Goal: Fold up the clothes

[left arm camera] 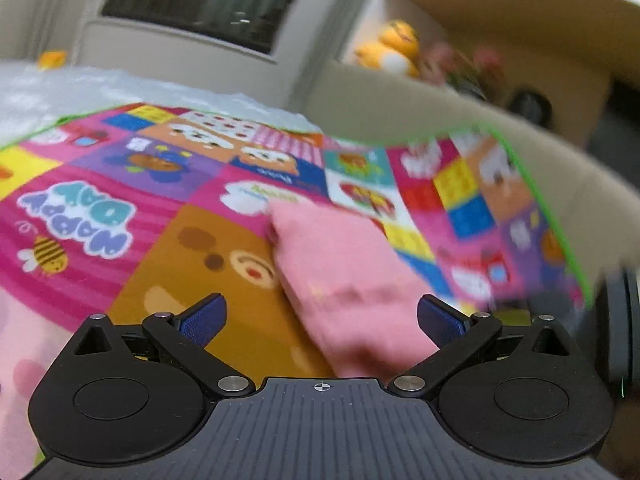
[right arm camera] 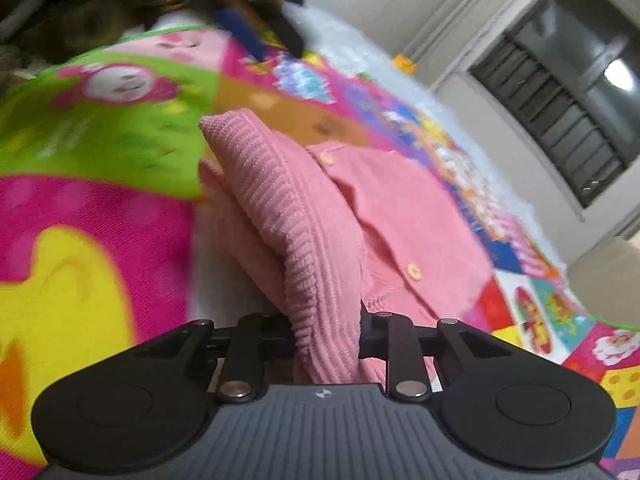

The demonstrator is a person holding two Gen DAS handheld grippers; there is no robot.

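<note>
1. The pink corduroy garment [right arm camera: 400, 208] lies on the bright patchwork mat [right arm camera: 100, 128], its button front facing up, with two pale buttons showing along the placket.
2. The right tongs [right arm camera: 326, 344] are pinching a ribbed fold of that garment and it rises in a hump straight out of the jaws, so a fold looks to be in hand.
3. The left tongs [left arm camera: 322, 316] are spread wide and hold nothing; the pink cloth [left arm camera: 344, 272] lies between and beyond their blue pads [left arm camera: 204, 318].
4. How far along? The garment shows as a compact, bunched shape, not a neat flat packet, so I judge it partly folded at most, with flattening and squaring still left.
</note>
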